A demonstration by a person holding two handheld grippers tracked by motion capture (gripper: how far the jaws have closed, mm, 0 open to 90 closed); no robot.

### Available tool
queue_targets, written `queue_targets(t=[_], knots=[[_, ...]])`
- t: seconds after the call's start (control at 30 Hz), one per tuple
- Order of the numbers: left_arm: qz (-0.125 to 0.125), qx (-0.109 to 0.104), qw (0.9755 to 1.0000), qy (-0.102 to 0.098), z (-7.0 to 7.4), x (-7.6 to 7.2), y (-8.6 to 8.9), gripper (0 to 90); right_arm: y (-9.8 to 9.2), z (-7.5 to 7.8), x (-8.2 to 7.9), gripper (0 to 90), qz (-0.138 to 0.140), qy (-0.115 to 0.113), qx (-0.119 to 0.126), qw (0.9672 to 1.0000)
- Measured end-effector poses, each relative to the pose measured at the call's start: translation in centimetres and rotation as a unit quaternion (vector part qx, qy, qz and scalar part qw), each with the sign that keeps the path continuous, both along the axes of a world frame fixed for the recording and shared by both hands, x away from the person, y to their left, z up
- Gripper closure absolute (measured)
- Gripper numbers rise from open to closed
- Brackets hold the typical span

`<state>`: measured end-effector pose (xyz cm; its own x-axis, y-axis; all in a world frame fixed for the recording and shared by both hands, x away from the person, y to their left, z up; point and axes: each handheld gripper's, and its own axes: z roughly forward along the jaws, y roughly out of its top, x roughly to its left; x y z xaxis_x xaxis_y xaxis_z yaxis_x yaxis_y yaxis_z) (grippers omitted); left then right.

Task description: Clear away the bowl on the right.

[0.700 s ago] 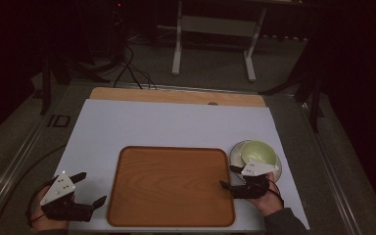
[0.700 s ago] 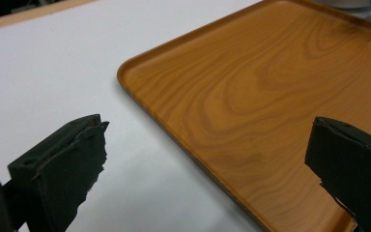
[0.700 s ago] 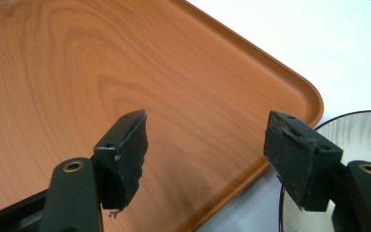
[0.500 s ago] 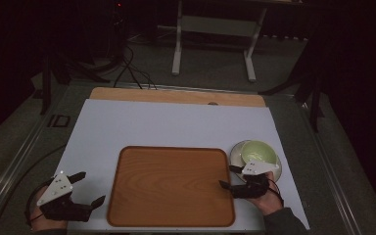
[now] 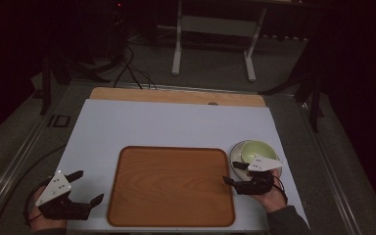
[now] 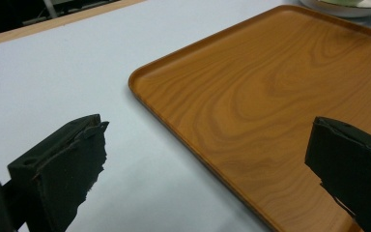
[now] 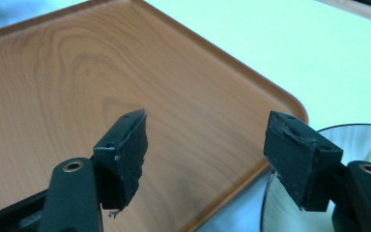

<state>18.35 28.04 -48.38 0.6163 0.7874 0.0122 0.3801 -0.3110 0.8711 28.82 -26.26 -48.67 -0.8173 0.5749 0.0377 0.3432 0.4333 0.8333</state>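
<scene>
The right gripper (image 5: 232,182) has its jaws spread wide with nothing between them, hovering over the right edge of the wooden tray (image 5: 171,183). The green cup on its saucer (image 5: 252,152) sits just beside it at about 1 o'clock, on the white mat, not yet gripped. The left gripper (image 5: 89,187), also gaping and empty, waits at the tray's 9 o'clock. Judging from this, nothing is on the tray yet; the moving is all still ahead.

Both grippers' fingers (image 5: 88,187) wide apart.

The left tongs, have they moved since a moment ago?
Yes. The left tongs slid slightly down toward the table's near edge, away from the wooden tray.
</scene>
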Motion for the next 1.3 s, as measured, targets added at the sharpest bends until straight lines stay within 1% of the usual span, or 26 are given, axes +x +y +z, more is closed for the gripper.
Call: queue_targets(t=[0.1,0.23,0.3,0.4,0.47,0.5,0.53,0.57,0.63,0.73,0.83,0.9,0.93,1.03,1.13,1.3], knots=[[0.0,0.0,1.0,0.0,0.0,0.0,0.0,0.8,-0.2,0.2,0.0,31.3,-0.002,-0.003,0.0,1.0],[-0.009,0.004,1.0,-0.001,0.0,0.1,-0.2,0.8,-0.6,0.8,0.3,31.2,-0.008,-0.007,0.0,0.9999],[-0.009,0.004,0.9999,-0.001,0.0,0.1,-0.2,0.8,-0.9,1.1,0.5,31.0,-0.01,-0.008,0.001,0.9999],[-0.009,0.004,0.9999,-0.002,0.0,0.1,-0.2,0.8,-1.3,1.6,0.8,30.9,-0.013,-0.012,-0.005,0.9998],[-0.008,0.004,1.0,-0.003,0.0,0.1,-0.2,0.8,-1.3,1.6,0.8,30.9,-0.013,-0.012,-0.005,0.9998],[-0.009,0.006,0.9999,0.0,-0.1,0.2,-0.2,0.8,-1.7,2.1,1.3,30.9,-0.014,-0.017,-0.006,0.9997],[-0.009,0.006,0.9999,0.0,-0.1,0.2,-0.2,0.8,-1.8,2.2,1.5,30.8,-0.015,-0.018,-0.007,0.9997],[-0.011,0.01,0.9999,0.002,-0.2,0.2,-0.3,0.8,-1.8,2.3,1.7,30.7,-0.016,-0.022,-0.014,0.9995],[-0.011,0.011,0.9999,0.002,-0.2,0.3,-0.4,0.8,-2.1,2.6,2.2,30.7,-0.02,-0.029,-0.028,0.999],[-0.011,0.01,0.9999,0.001,-0.2,0.3,-0.3,0.8,-2.7,3.0,2.7,30.7,-0.027,-0.034,-0.024,0.9988],[-0.01,0.009,0.9999,0.0,-0.1,0.3,-0.3,0.8,-3.3,3.2,3.1,30.4,-0.037,-0.035,-0.024,0.9984],[-0.012,0.011,0.9999,0.0,-0.1,0.3,-0.3,0.8,-3.5,3.2,3.3,29.9,-0.04,-0.034,-0.024,0.9983],[-0.014,0.014,0.9998,-0.001,-0.1,0.3,-0.4,0.8,-3.8,3.2,3.6,28.3,-0.046,-0.027,-0.022,0.9983],[-0.016,0.015,0.9998,-0.002,-0.1,0.2,-0.5,0.8,-4.0,3.2,3.9,28.3,-0.05,-0.027,-0.021,0.9982],[-0.014,0.012,0.9998,-0.005,-0.1,0.2,-0.4,0.8,-4.1,3.2,4.3,27.9,-0.055,-0.031,-0.036,0.9974],[-0.018,0.014,0.9997,-0.004,-0.1,0.2,-0.5,0.8,-4.6,3.2,4.9,26.0,-0.059,-0.026,-0.037,0.9973]])
